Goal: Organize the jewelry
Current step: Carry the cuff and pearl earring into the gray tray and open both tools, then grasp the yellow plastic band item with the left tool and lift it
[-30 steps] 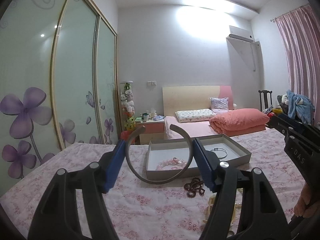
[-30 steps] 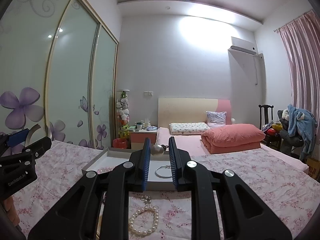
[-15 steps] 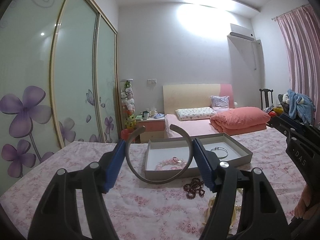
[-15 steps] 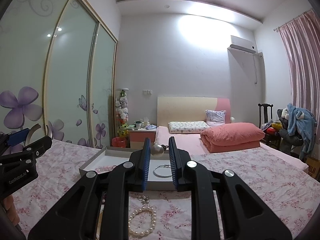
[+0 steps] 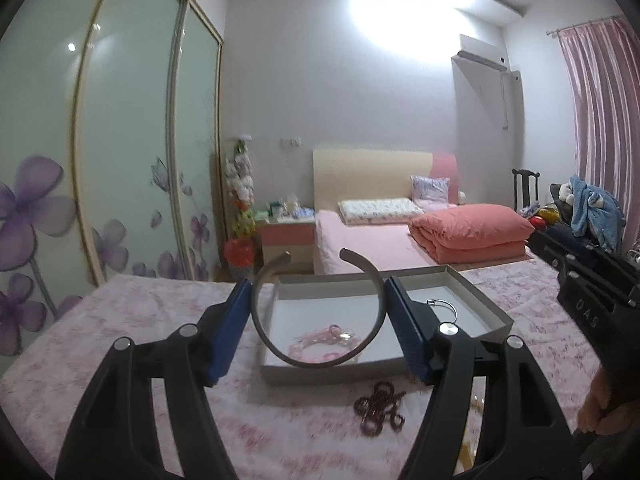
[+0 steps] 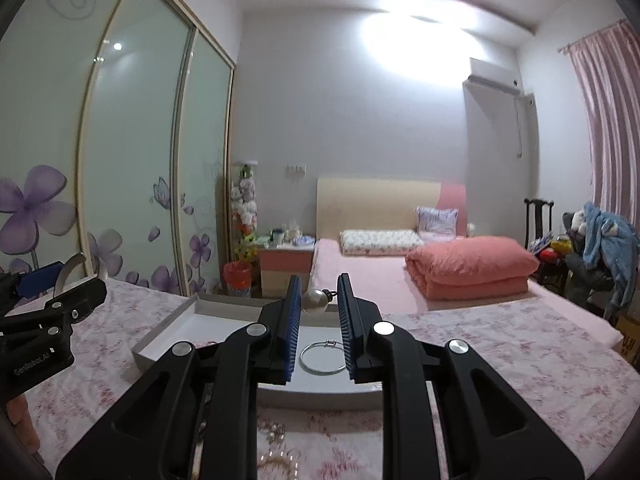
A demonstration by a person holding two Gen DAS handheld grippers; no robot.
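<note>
Our left gripper (image 5: 318, 312) stands wide, its pads pressed on the outer sides of an open cuff (image 5: 316, 320) held above the near edge of the box (image 5: 478, 300). Our right gripper (image 6: 318, 320) is nearly closed and pinches a pearl earring (image 6: 315, 301) over the box's middle, above the silver bangle (image 6: 323, 357). A pink bracelet (image 5: 324, 344) lies in the box; dark beads (image 5: 380, 408) lie just outside it. We judge the springy cuff could pop sideways on release and land outside the box; the round pearl could slip.

The right tool (image 6: 318, 306) pinches a pearl pendant (image 6: 315, 301) above the box (image 6: 168, 338).
</note>
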